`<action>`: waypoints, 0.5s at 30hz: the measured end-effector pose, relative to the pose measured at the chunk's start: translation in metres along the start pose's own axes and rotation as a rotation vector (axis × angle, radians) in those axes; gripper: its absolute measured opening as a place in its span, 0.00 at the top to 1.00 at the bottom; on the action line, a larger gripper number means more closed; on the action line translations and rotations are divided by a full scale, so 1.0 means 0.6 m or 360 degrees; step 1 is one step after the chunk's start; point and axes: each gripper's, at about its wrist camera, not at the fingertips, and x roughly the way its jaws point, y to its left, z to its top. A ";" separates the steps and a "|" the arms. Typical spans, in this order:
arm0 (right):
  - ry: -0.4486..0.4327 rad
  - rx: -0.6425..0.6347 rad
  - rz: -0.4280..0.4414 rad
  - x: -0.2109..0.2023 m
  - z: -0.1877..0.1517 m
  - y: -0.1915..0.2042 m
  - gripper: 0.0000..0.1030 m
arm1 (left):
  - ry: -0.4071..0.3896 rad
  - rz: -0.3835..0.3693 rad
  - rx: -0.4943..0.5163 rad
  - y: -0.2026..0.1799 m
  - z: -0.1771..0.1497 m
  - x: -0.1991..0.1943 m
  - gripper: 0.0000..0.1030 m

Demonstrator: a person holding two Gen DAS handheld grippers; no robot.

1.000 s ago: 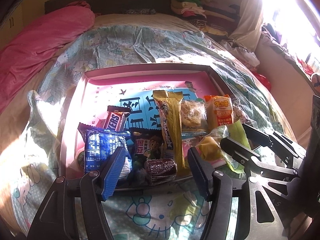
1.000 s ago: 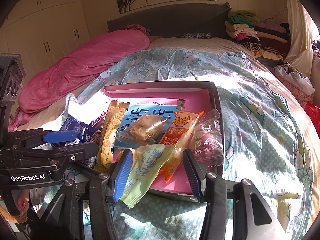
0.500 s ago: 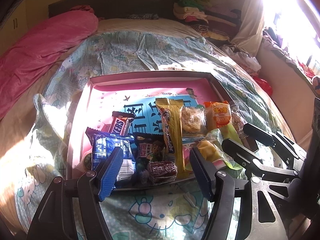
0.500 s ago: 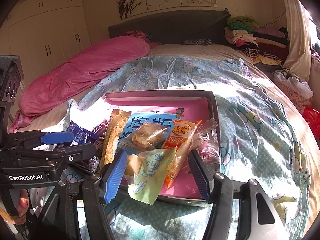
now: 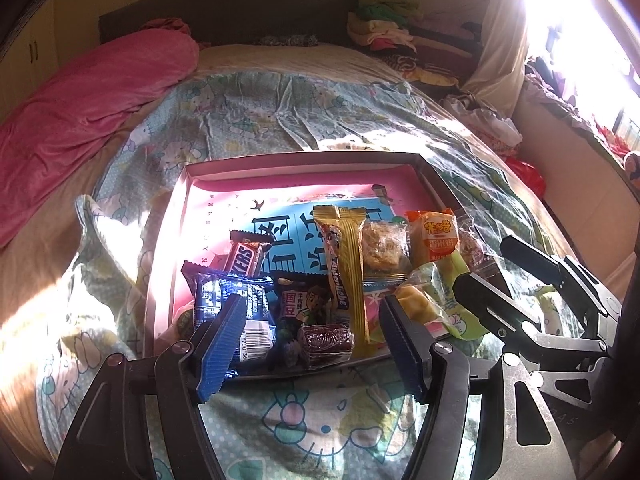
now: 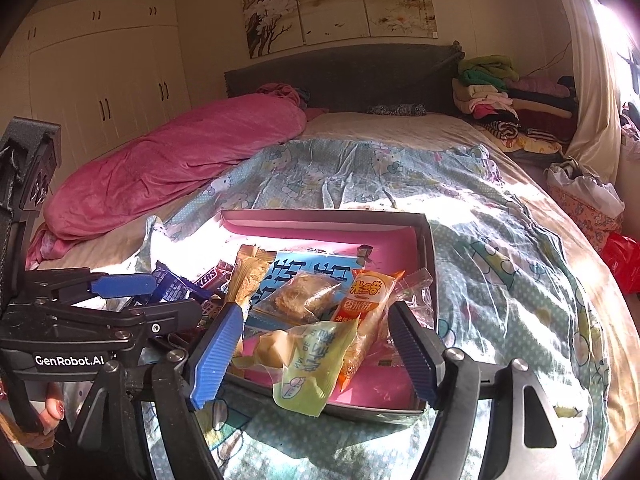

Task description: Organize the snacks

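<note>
Snacks: a dozen or so wrapped packets crowd the near half of a shallow pink-lined cardboard box [image 5: 188, 216] lying on a pale blue cartoon-print bedsheet [image 5: 280, 128].
Left side of box: a blue foil biscuit packet [image 5: 228, 300], a brown Snickers bar [image 5: 244, 258] behind it, and a small dark-red wrapped candy [image 5: 326, 338] at the near rim.
Middle: a long gold wafer packet [image 5: 346, 268], its long axis running away from the camera.
Right side: an orange rice-cracker packet [image 6: 366, 300] and a pale green clear-plastic cake packet [image 6: 308, 364] overhanging the near rim.
Left gripper [image 5: 316, 350]: jaws wide apart, holding nothing, just short of the rim with the dark-red candy between its fingertips' line.
Right gripper [image 6: 316, 356]: jaws wide apart, empty, straddling the green packet without touching it.
Key relation: the green packet lies straight ahead of the right gripper, its length angled roughly along the fingers; that gripper is clearly nearer, so I judge it would take it.
</note>
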 end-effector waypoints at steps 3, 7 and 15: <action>-0.0009 0.0007 0.0004 -0.001 0.001 -0.001 0.25 | 0.0000 0.0002 0.0001 0.000 -0.003 -0.002 0.32; -0.0012 0.0010 0.0007 -0.004 0.000 0.000 0.23 | 0.0007 0.0012 0.0005 0.002 -0.007 0.000 0.31; -0.0007 0.0072 0.0046 -0.024 -0.012 -0.001 0.11 | 0.0022 0.0015 -0.0017 0.008 -0.026 -0.010 0.32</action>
